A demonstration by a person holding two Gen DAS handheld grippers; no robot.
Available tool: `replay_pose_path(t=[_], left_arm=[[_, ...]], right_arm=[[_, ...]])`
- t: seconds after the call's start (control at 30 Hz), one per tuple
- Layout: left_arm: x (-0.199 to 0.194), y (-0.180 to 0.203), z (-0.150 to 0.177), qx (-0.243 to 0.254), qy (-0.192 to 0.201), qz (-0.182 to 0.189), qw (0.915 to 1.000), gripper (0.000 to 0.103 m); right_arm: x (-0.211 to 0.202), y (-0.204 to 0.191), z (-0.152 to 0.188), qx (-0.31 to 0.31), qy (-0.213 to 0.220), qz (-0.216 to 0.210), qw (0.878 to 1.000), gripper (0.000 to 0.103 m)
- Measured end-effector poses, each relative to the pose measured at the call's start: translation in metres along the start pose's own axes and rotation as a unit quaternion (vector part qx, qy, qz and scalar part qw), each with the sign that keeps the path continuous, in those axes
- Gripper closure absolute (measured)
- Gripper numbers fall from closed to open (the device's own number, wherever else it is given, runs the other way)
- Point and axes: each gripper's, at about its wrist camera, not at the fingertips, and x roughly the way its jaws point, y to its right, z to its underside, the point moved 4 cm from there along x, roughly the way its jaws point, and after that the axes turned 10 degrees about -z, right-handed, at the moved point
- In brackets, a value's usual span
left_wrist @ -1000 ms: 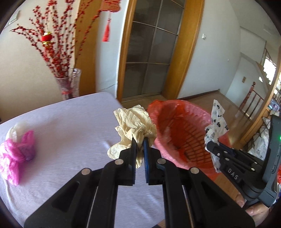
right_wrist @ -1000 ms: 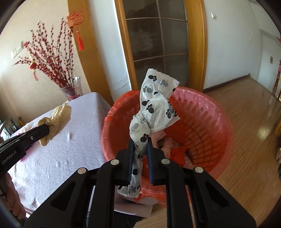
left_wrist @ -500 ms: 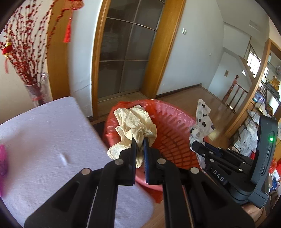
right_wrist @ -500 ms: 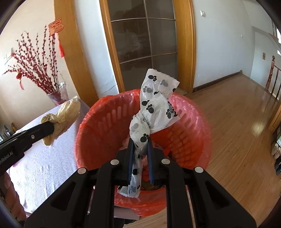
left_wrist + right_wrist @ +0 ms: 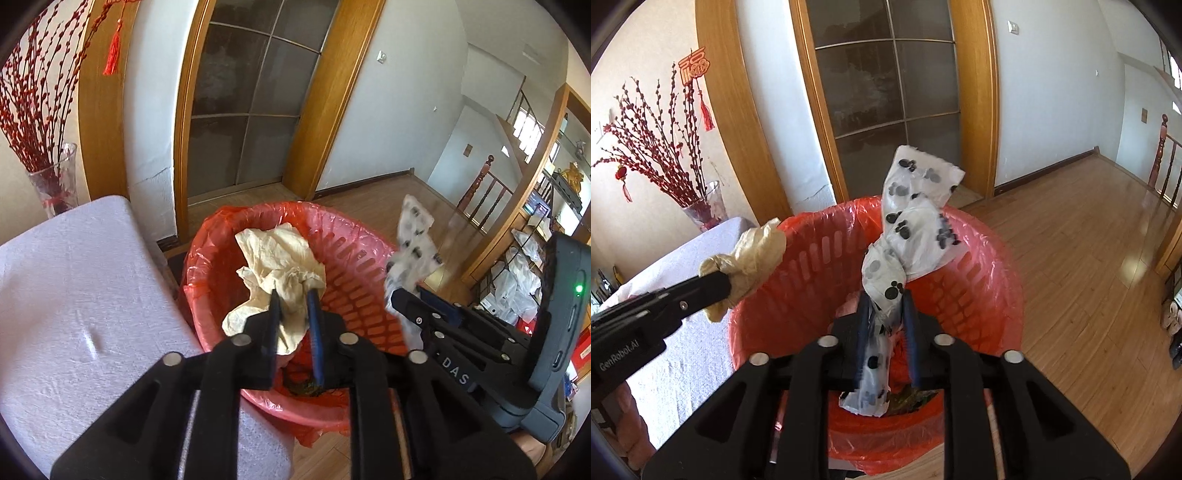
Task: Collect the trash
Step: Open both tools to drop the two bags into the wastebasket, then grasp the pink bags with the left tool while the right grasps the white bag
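Both grippers hang over the red bin (image 5: 343, 258), which fills the lower middle of each view beside the white table (image 5: 74, 295).

The left gripper (image 5: 293, 295) has its jaws parted a little, with the cream wad (image 5: 280, 266) of crumpled paper or thin plastic sitting between them. The gap looks wider than the wad at the tips, so the grip seems loose or just letting go. The wad is above the bin's mouth, middle of the left view.

The right gripper (image 5: 886, 299) also stands slightly open around the twisted paw-print bag (image 5: 912, 229). One end of the bag rises toward the frame's center and the tail droops below the jaws into the bin.

Both pieces look very light, soft and crushable, with nothing to break. Thin film is slippery and may cling to the pads or drift as it falls, so release well inside the rim. For a re-grip, take the bunched, twisted middle, not a loose flap.
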Motion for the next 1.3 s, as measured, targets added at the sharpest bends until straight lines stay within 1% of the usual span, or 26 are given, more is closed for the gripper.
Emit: replay_pose_path(t=[0.03,0.1,0.23,0.3,0.47,0.5,0.53,0.6,0.8,0.93,0.97,1.07,1.1,1.13,1.17,1.23,1.3], left_arm=[[0.001,-0.001,0.001,-0.002,-0.001,-0.002,1.0,0.081],[0.002,-0.005,0.003,-0.006,-0.003,-0.005,1.0,0.078],[0.0,-0.016,0.007,-0.013,-0.006,-0.017,0.9998,0.075],[-0.003,-0.021,0.008,-0.014,-0.003,-0.024,0.9996,0.071],[-0.018,-0.041,0.013,-0.021,0.003,-0.057,0.9981,0.068],[-0.02,-0.045,0.014,-0.023,0.004,-0.062,0.9978,0.067],[-0.023,-0.05,0.014,-0.024,0.005,-0.068,0.9974,0.066],[-0.03,-0.061,0.016,-0.024,0.01,-0.085,0.996,0.065],[-0.057,-0.103,0.026,-0.037,0.022,-0.139,0.9893,0.063],[-0.077,-0.139,0.034,-0.057,0.03,-0.178,0.9819,0.063],[-0.085,-0.151,0.036,-0.061,0.034,-0.193,0.9787,0.061],[-0.108,-0.189,0.043,-0.072,0.045,-0.249,0.9647,0.055],[-0.115,-0.203,0.045,-0.08,0.046,-0.267,0.9593,0.055],[-0.12,-0.214,0.047,-0.087,0.046,-0.278,0.9555,0.055],[-0.127,-0.233,0.05,-0.1,0.043,-0.296,0.9491,0.054],[-0.137,-0.258,0.058,-0.119,0.033,-0.32,0.9394,0.053],[-0.143,-0.277,0.065,-0.133,0.024,-0.331,0.9337,0.053]], right_arm=[[-0.003,0.001,0.002,0.001,0.002,0.0,1.0,0.066],[-0.003,0.003,0.003,0.004,0.004,0.003,1.0,0.063],[-0.003,0.007,0.009,0.012,-0.003,0.004,1.0,0.063],[-0.004,0.007,0.011,0.012,-0.005,0.006,1.0,0.063],[-0.007,0.002,0.012,0.008,-0.004,0.007,1.0,0.063],[-0.008,0.001,0.012,0.006,-0.003,0.009,1.0,0.059],[-0.009,0.0,0.013,0.004,0.0,0.012,1.0,0.051],[-0.012,-0.006,0.012,-0.001,0.011,0.018,1.0,0.044],[-0.01,-0.026,0.013,-0.017,0.009,0.009,1.0,0.043],[-0.008,-0.047,0.014,-0.034,0.006,-0.004,0.999,0.043],[-0.007,-0.052,0.015,-0.037,0.005,-0.007,0.999,0.042],[-0.004,-0.07,0.018,-0.047,0.0,-0.021,0.999,0.039],[-0.002,-0.077,0.02,-0.052,-0.003,-0.026,0.998,0.039],[0.0,-0.082,0.021,-0.056,-0.007,-0.031,0.998,0.039],[0.002,-0.087,0.022,-0.06,-0.01,-0.035,0.998,0.039],[0.005,-0.099,0.025,-0.069,-0.016,-0.046,0.996,0.039],[0.007,-0.109,0.028,-0.079,-0.02,-0.054,0.995,0.039]])
